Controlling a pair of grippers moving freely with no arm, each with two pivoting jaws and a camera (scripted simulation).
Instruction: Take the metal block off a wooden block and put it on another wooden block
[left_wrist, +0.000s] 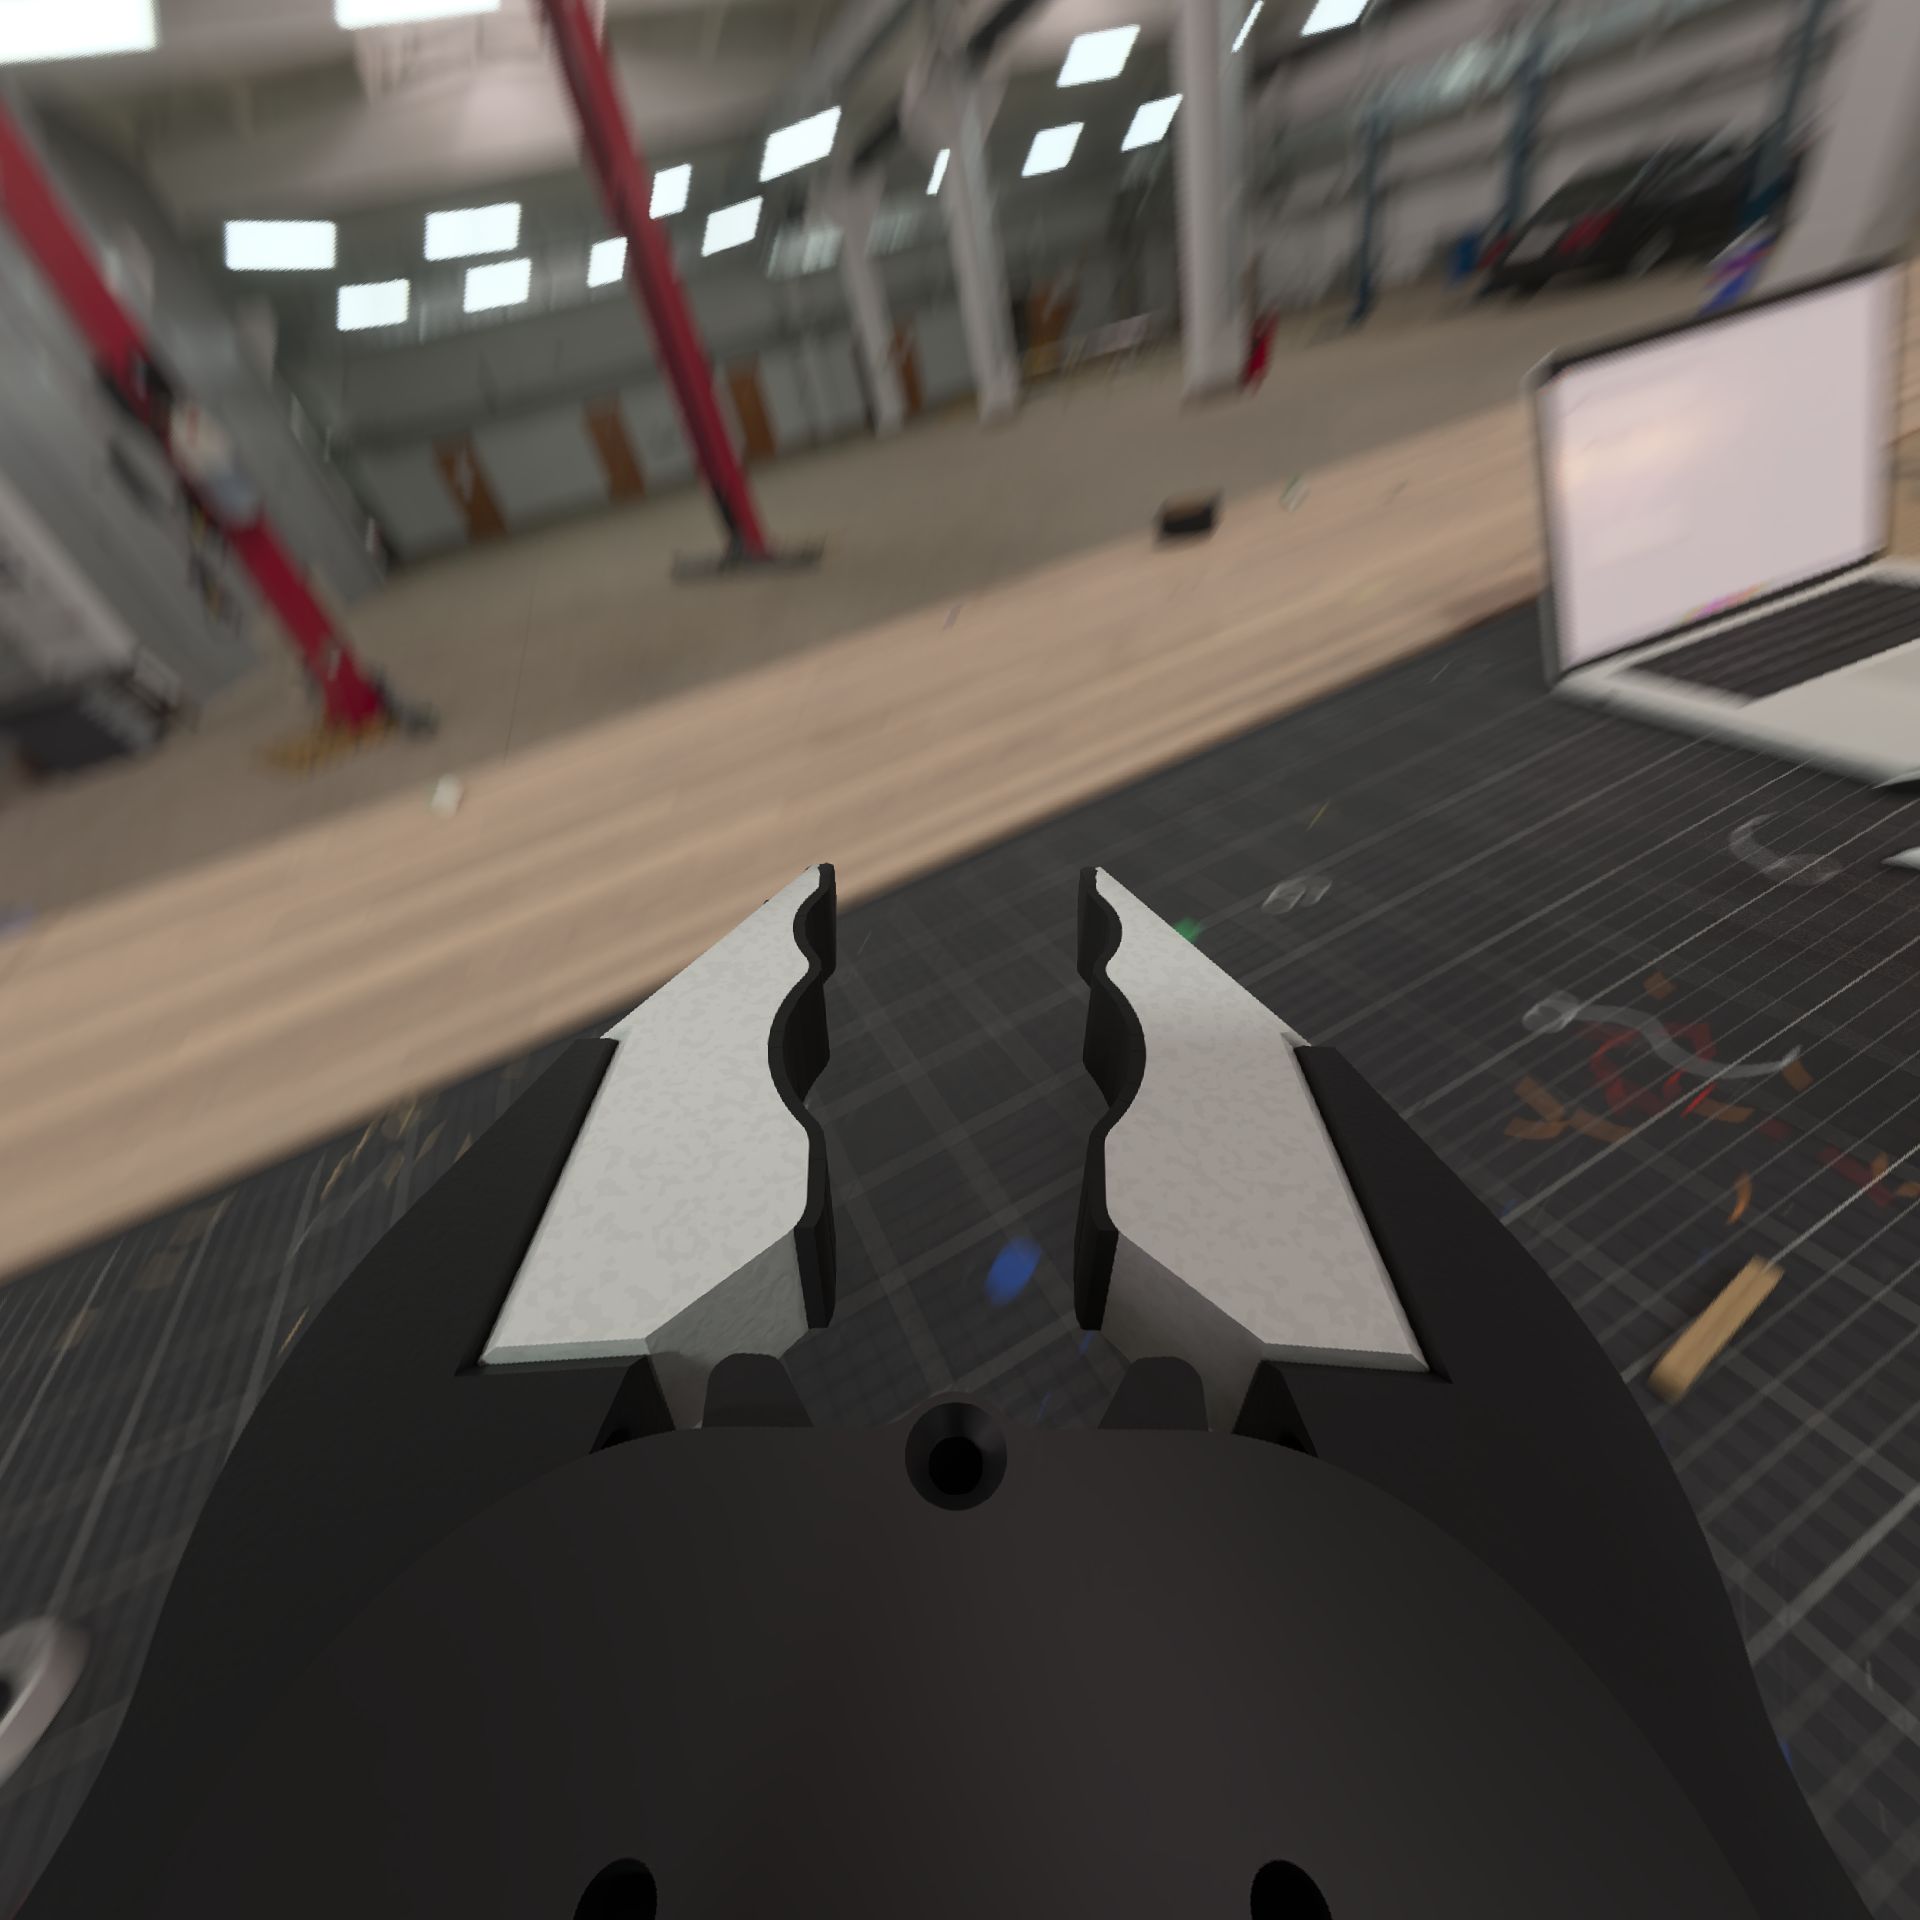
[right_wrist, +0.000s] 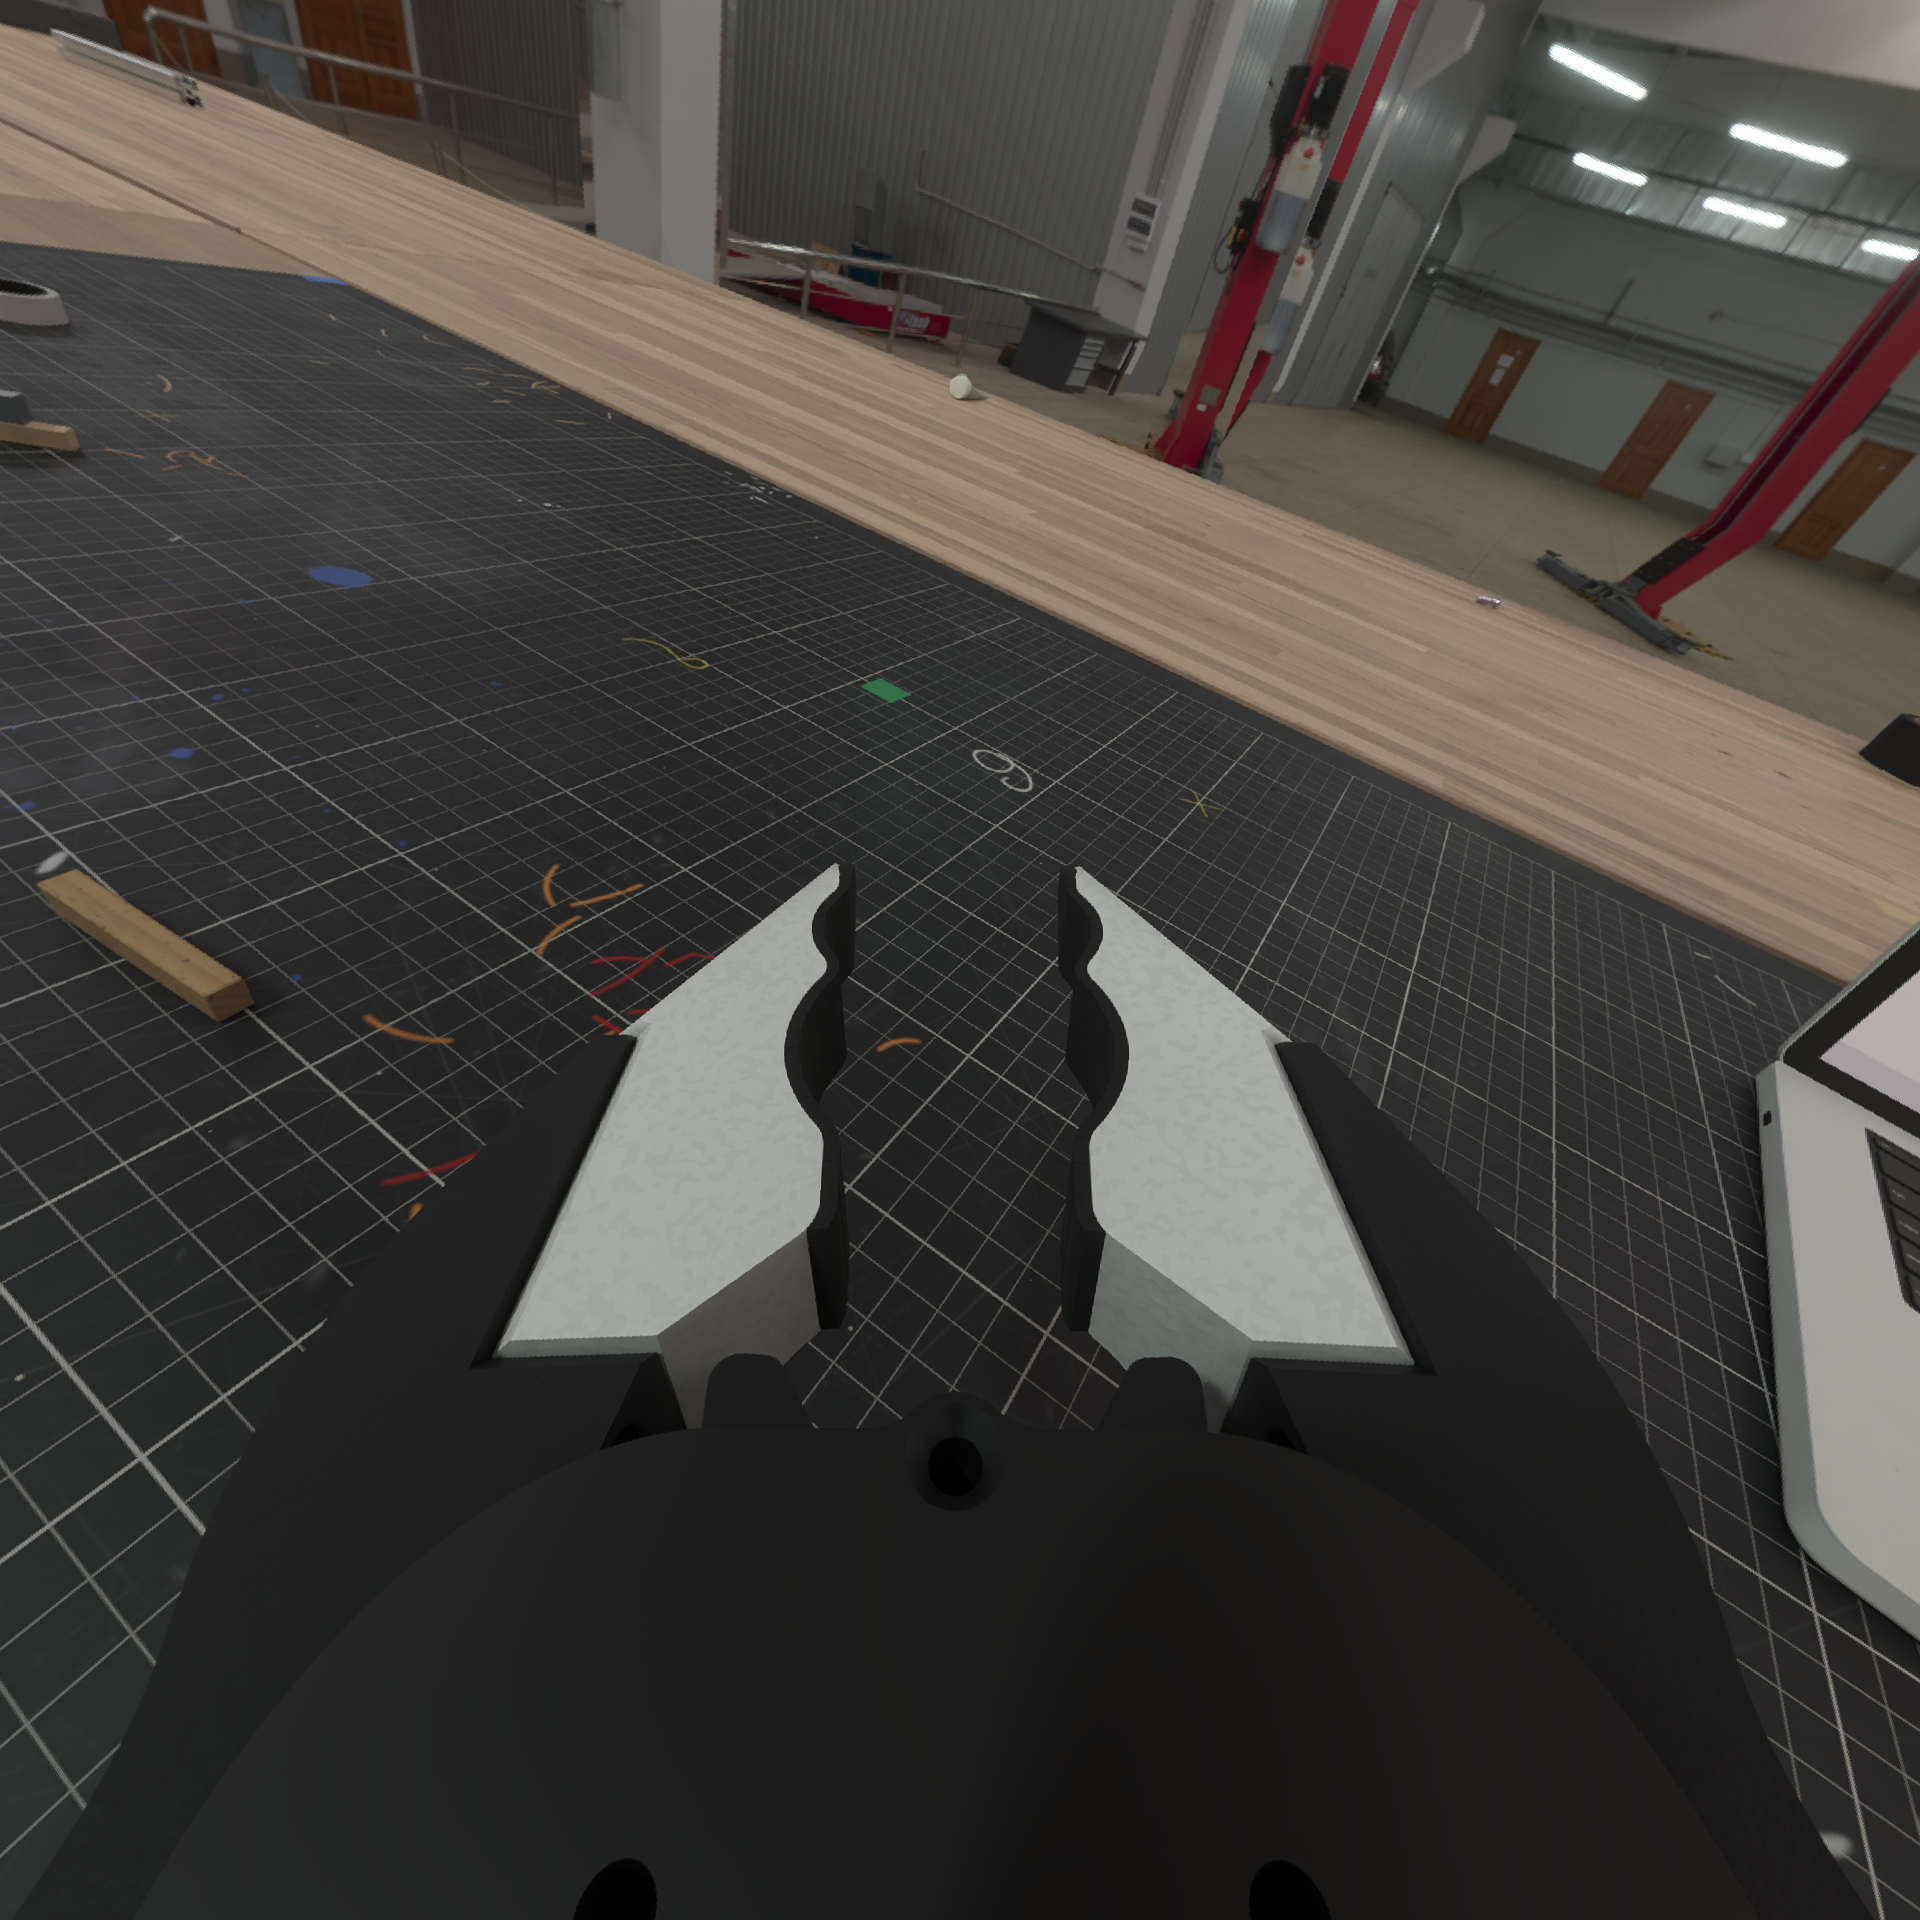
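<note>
In the right wrist view a long wooden block (right_wrist: 145, 945) lies flat on the black grid mat (right_wrist: 1403, 987), ahead and to the left of my right gripper (right_wrist: 956, 883), which is open and empty. At the far left edge a second wooden block (right_wrist: 42, 436) carries a grey metal piece (right_wrist: 8, 400), mostly cut off by the frame. In the blurred left wrist view my left gripper (left_wrist: 956, 883) is open and empty above the mat (left_wrist: 1403, 1403). A wooden block (left_wrist: 1714, 1325) lies to its right.
An open laptop stands on the mat at the right (left_wrist: 1714, 499) (right_wrist: 1849, 1299). A white ring (right_wrist: 26, 301) sits at the far left. A grey rounded object (left_wrist: 31, 1683) shows at the lower left. A small black object (left_wrist: 1188, 516) rests on the wooden tabletop (right_wrist: 935, 416).
</note>
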